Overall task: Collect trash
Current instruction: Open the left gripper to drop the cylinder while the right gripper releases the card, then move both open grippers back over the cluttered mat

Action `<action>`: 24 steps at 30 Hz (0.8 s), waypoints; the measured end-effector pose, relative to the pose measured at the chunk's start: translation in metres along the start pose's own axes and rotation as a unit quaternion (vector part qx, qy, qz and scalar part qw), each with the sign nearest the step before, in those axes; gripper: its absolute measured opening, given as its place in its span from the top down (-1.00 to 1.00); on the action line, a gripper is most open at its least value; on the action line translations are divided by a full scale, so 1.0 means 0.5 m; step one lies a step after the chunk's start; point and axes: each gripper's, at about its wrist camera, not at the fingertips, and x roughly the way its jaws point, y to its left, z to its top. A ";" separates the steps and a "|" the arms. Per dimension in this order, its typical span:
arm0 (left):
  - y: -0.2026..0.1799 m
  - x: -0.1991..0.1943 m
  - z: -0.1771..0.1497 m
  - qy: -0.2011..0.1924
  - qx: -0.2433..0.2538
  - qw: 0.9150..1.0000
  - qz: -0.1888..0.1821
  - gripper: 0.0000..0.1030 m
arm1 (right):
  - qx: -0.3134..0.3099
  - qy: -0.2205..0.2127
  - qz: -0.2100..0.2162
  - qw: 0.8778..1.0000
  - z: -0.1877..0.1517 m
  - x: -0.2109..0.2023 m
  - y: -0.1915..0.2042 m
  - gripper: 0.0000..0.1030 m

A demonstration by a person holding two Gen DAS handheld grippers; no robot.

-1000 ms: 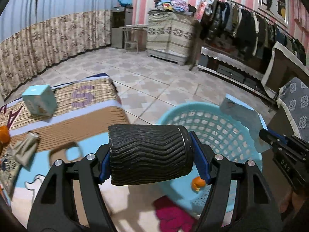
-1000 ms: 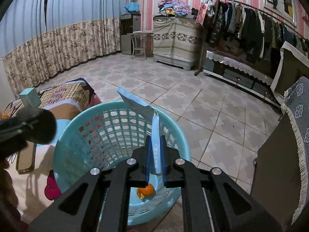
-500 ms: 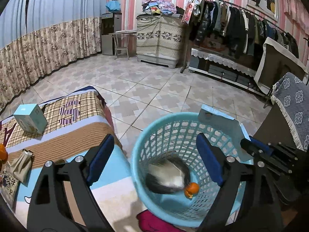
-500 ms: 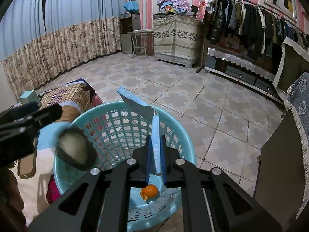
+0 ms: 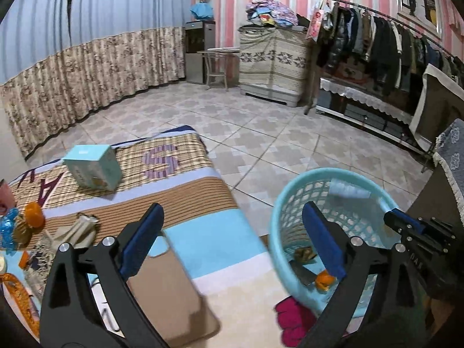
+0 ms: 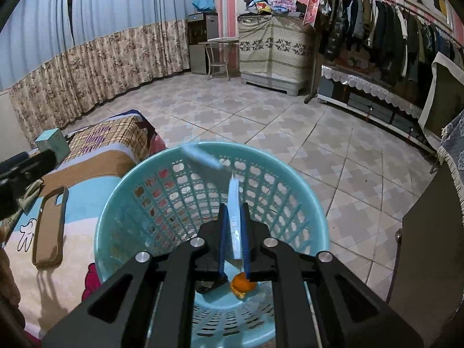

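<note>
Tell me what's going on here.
A person is collecting trash with two handheld tongs. The right tongs are shut on a thin blue packet held over the basket, not yet dropped. The left tongs are empty, jaws opening, above the bed beside the basket. An orange scrap and a dark item lie inside.

Both views are moderately bright, with a cool, slightly bluish indoor light that seems to come from above. No lamp is visible. Shadows are soft: in the right wrist view a faint grey one lies on the blanket (image 6: 95,162), just left of the basket (image 6: 116,203). Small glare spots shine on the floor tiles (image 5: 261,133) beyond the basket. The fisheye lens bends straight lines strongly, and the corners are black. The blue sheet (image 6: 203,158) above the basket's far rim is smeared by motion blur; the room behind the basket is sharper.
</note>
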 end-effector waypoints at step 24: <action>0.246 -0.149 -0.035 -0.034 -0.040 0.994 0.091 -0.89 | -0.022 -0.044 -0.037 0.998 0.018 -0.044 0.123 -0.83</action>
